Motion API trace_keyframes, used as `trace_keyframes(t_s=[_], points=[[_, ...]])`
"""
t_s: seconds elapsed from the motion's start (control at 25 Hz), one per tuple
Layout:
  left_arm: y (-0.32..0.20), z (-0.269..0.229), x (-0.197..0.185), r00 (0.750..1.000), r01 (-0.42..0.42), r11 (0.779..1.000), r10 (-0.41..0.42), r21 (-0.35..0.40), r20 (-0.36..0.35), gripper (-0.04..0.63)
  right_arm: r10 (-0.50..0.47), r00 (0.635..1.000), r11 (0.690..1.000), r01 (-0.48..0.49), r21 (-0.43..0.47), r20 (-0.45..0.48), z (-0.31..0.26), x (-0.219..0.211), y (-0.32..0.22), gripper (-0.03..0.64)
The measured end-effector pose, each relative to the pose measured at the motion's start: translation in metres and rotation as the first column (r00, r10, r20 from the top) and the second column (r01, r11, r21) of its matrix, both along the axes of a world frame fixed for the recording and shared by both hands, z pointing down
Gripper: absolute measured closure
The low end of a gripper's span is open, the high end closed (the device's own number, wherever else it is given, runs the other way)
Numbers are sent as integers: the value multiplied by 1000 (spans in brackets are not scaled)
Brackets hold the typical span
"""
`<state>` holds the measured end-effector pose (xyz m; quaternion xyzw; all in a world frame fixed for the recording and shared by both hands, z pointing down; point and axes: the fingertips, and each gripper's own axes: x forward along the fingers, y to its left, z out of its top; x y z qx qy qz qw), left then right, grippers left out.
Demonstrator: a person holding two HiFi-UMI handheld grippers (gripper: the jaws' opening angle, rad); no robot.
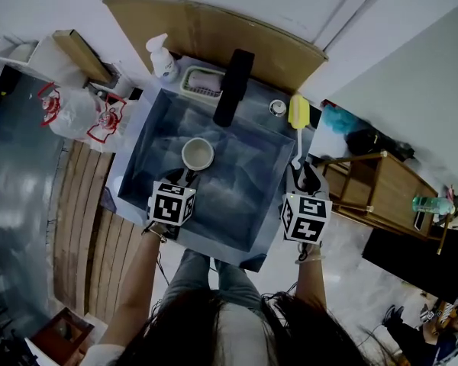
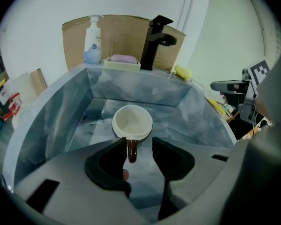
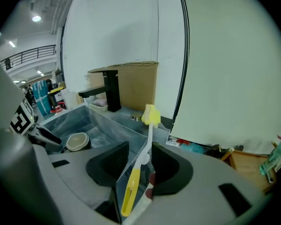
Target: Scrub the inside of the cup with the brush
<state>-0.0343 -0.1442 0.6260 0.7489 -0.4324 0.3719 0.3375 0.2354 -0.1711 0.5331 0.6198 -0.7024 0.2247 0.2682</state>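
A cream cup stands upright on the floor of the blue-grey sink, its dark handle pointing toward me. My left gripper hangs just over that handle with its jaws open; the handle lies in the gap, close to the left jaw. The brush, with a yellow head, white neck and yellow grip, lies along the sink's right rim. My right gripper is open with the brush's neck between its jaws. The cup also shows in the right gripper view.
A black faucet rises at the sink's back edge beside a soap dish and a pump bottle. Brown cardboard lines the wall behind. A wooden shelf stands to the right, plastic bags to the left.
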Motion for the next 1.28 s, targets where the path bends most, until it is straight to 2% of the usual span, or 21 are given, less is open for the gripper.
trace_keyframes(t_s=[0.32,0.56,0.72,1.12,1.28], points=[[2,31,-4,999,-1,997,4,-83,48,423,41,999,998,-39,-59,36,22,5,-5,445],[-5,43,-4,999,21,996,-17,-86,50,428,57,997,995,-53,-81,54,33,4,-7,445],[-6,48,-5,998,21,996,-15,-87,66,454,71,995,993,-64,-98,65,39,4,-6,446],[-7,53,-6,996,7,996,1,-89,93,506,96,994,993,-93,-69,43,37,7,-6,547],[-7,54,-6,995,8,996,0,-84,95,509,95,995,994,-93,-63,37,35,6,-3,555]])
